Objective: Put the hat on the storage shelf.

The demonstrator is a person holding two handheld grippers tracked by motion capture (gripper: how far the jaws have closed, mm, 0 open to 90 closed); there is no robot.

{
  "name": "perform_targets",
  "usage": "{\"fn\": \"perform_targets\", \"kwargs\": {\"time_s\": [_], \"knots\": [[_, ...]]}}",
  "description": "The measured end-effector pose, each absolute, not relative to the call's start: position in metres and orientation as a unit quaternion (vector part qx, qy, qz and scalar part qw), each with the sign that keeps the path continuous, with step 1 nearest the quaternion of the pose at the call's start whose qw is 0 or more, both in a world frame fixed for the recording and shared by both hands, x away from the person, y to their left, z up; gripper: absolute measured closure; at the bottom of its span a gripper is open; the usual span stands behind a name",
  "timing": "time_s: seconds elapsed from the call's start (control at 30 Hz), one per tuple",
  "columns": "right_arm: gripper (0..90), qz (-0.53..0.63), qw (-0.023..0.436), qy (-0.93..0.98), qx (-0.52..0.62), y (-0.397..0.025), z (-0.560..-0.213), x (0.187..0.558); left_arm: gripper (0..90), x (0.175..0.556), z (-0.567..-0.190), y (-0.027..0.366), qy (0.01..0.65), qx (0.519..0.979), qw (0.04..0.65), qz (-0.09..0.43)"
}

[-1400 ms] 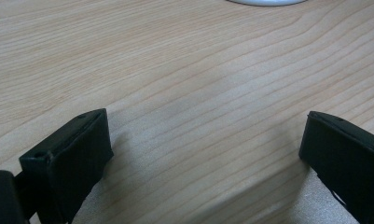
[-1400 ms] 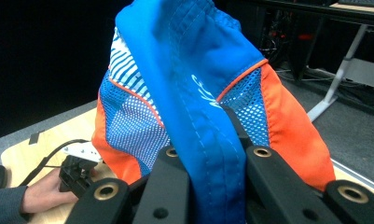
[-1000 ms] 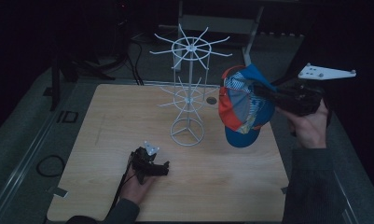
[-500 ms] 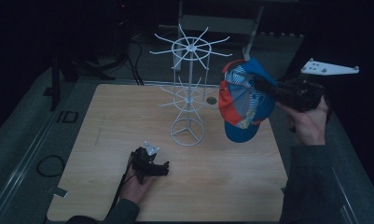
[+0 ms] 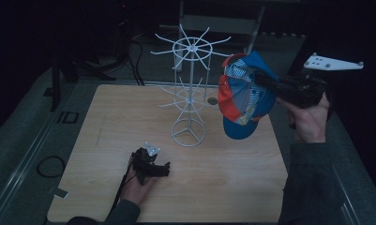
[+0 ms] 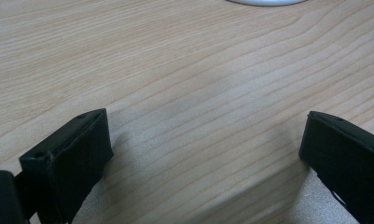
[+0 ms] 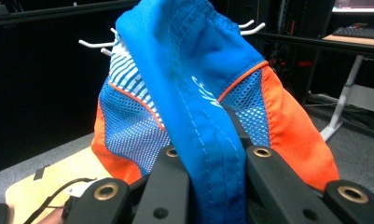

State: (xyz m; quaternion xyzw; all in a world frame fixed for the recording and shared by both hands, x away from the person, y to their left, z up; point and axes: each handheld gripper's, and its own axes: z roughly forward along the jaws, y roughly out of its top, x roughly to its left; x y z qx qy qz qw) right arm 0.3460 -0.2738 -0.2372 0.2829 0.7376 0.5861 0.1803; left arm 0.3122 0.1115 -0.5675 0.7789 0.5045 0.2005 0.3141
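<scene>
Your right gripper (image 5: 263,82) is clamped on the blue, orange and mesh fabric cap (image 5: 244,96), holding it in the air just beside the white wire rack (image 5: 189,89) on the pale wooden surface (image 5: 232,173). Your left gripper (image 5: 164,168) rests on that surface, jaws spread, gripping nothing.

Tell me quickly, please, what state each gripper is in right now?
Left gripper: open, holding nothing, low over the table.
Right gripper: shut on the cap, held up beside the wire rack.
</scene>
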Motion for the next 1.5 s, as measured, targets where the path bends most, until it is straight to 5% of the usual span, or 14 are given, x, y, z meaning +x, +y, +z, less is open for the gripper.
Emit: {"fn": "perform_targets", "kwargs": {"time_s": [1.13,1.2,1.27,1.5], "knots": [[82.9,0.536,0.136,0.770,0.318,-0.247,-0.272,0.386,2.6,0.312,-0.567,0.112,0.504,0.780,0.313,0.199],[79.1,0.524,0.137,0.778,0.318,-0.246,-0.274,0.387,2.6,0.312,-0.567,0.112,0.504,0.780,0.313,0.199],[61.0,0.509,0.151,0.784,0.321,-0.244,-0.276,0.385,2.6,0.312,-0.567,0.112,0.505,0.780,0.313,0.199],[35.1,0.488,0.179,0.788,0.329,-0.245,-0.277,0.380,2.6,0.312,-0.567,0.112,0.505,0.780,0.313,0.199]]}}
